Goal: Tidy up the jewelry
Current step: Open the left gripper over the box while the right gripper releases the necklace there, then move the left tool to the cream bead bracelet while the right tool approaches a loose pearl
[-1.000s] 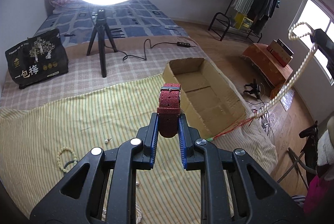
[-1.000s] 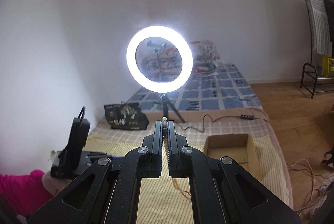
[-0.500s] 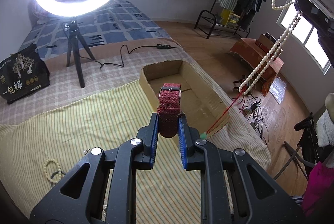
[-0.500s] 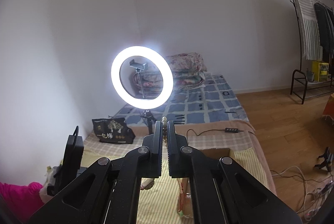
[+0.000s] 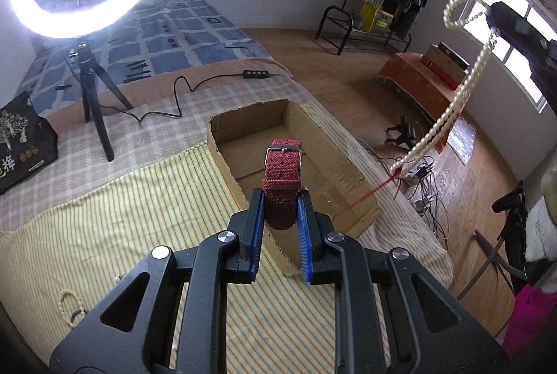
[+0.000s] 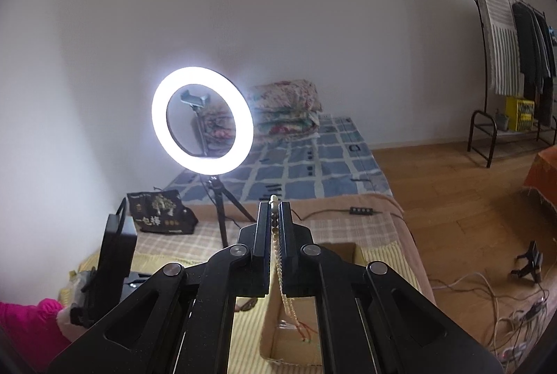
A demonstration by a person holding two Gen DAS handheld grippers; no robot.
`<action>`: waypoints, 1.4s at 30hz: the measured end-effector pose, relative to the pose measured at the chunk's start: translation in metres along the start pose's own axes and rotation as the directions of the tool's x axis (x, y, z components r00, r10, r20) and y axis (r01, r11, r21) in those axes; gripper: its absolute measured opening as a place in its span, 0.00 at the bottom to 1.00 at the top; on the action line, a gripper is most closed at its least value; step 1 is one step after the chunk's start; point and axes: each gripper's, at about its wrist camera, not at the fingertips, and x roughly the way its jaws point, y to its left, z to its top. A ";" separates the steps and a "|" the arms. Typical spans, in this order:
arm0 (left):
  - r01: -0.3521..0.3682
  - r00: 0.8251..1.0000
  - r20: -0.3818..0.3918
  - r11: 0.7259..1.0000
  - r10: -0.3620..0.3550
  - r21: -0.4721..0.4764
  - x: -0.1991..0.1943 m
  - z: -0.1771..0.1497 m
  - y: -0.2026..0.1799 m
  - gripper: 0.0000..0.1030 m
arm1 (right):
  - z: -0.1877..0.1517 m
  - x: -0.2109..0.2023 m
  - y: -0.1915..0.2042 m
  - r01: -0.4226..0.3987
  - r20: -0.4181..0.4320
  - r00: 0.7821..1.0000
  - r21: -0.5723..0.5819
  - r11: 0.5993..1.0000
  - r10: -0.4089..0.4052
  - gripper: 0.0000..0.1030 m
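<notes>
Over the open brown cardboard box [image 5: 334,144] on the yellow striped bedspread [image 5: 115,217]: left gripper [image 5: 280,227] clamped on the rounded end of a red woven fabric watch strap with a silver buckle [image 5: 282,170]. Strap sticks out forward between the blue pads, buckle end hanging above the box interior.

Right gripper [image 6: 275,234] pinched shut on a long strand of cream pearl-like beads [image 5: 449,109]. Left view shows the strand hanging down toward the box's right wall, a red cord tail [image 5: 369,194] trailing over the rim. Right view shows beads running down between the closed fingers toward the box below.

Step in hand, as judged: deposit both pieces in the box.
- Lower the strap until the buckle is near the box floor before parting the jaws; dropping from height may bounce it out.
- Bring the strand inward first, since its tail lies across the rim and could snag or spill outside.
- Feed beads down tail-first so they coil, not tangle with the strap.

Small cream bead bracelet [image 5: 69,304] lies on the bedspread, well apart from the box, not yet collected
</notes>
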 end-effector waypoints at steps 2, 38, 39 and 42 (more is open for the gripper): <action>-0.007 1.000 -0.011 1.000 0.007 0.000 0.011 0.002 0.000 0.16 | -0.006 0.007 -0.008 0.007 -0.025 1.000 0.004 1.000 -0.007 0.02; -0.149 0.988 0.037 0.988 0.151 -0.037 -0.031 -0.012 0.042 0.41 | -0.077 0.050 -0.038 0.152 -0.295 0.948 0.077 0.985 -0.123 0.59; -0.154 0.987 0.043 0.987 0.155 -0.040 -0.038 -0.013 0.044 0.41 | -0.077 0.047 -0.034 0.153 -0.289 0.949 0.078 0.985 -0.124 0.60; -0.172 0.982 0.074 0.984 0.176 -0.051 -0.065 -0.022 0.057 0.41 | -0.080 0.042 -0.021 0.145 -0.281 0.952 0.065 0.987 -0.122 0.61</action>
